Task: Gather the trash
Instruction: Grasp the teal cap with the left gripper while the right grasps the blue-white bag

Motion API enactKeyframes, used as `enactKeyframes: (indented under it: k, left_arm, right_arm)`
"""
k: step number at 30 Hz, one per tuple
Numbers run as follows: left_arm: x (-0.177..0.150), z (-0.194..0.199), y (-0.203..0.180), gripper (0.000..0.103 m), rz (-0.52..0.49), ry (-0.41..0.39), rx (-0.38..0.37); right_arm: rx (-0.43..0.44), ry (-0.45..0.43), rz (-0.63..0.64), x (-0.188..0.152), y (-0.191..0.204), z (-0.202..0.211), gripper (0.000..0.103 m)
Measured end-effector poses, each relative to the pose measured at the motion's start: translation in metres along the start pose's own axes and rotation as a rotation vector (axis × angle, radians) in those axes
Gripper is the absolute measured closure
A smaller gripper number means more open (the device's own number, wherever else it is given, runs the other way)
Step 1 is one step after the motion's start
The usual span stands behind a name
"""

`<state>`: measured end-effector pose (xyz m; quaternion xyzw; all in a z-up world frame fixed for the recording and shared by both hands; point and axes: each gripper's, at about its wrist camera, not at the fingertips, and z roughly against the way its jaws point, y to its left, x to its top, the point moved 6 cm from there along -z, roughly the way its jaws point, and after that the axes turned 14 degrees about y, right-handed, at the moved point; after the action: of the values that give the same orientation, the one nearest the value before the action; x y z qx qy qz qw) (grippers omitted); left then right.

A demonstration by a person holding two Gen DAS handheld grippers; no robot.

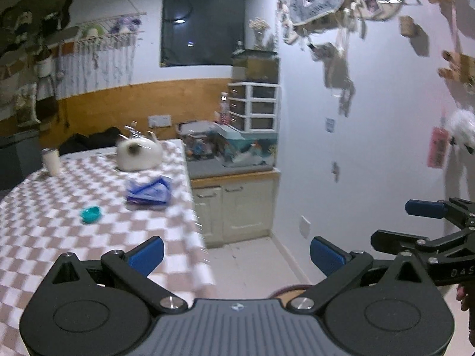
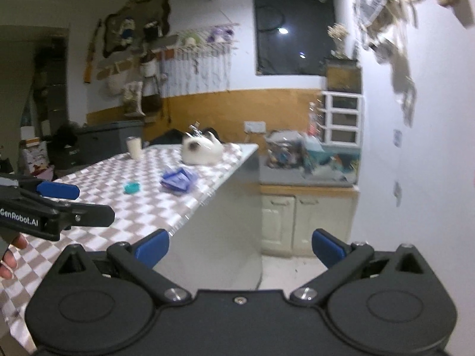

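Holding: nothing in either tool
Left gripper (image 1: 237, 255): fingers spread wide, above the table's near corner
Right gripper (image 2: 240, 247): fingers spread wide, off the table edge
Blue wrapper (image 1: 148, 191): crumpled on checkered table (image 1: 59, 237), before the cat (image 1: 139, 152)
Teal scrap (image 1: 91, 214): just nearer than the wrapper

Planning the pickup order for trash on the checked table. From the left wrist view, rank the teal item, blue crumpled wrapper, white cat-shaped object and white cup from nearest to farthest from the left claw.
From the left claw:
1. Teal item, mid-table, left of the wrapper.
2. Blue crumpled wrapper, near the table's right edge.
3. White cat-shaped object, far end, right side.
4. White cup, far end, left side; its order with the cat-shaped object is too close to call.
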<state>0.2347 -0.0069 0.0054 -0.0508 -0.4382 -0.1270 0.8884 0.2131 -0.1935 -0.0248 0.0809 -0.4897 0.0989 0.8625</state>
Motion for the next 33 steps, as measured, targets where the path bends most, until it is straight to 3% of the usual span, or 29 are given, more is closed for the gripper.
enactKeyframes:
  k: [9, 14, 23, 33]
  left_arm:
    - [0.047, -0.003, 0.082, 0.0, 0.029, -0.051, 0.117]
    - [0.079, -0.023, 0.126, 0.0, 0.067, -0.066, 0.162]
    - [0.112, -0.097, 0.187, 0.0, 0.152, -0.036, 0.179]
    - [0.102, -0.187, 0.24, 0.002, 0.262, 0.025, 0.178]
  right_arm:
    - [0.04, -0.056, 0.129, 0.055, 0.059, -0.042, 0.0]
    - [0.045, -0.065, 0.198, 0.086, 0.082, -0.072, 0.0]
    - [-0.002, -0.075, 0.302, 0.123, 0.105, -0.123, 0.0]
    - [-0.121, -0.071, 0.512, 0.126, 0.122, -0.184, 0.0]
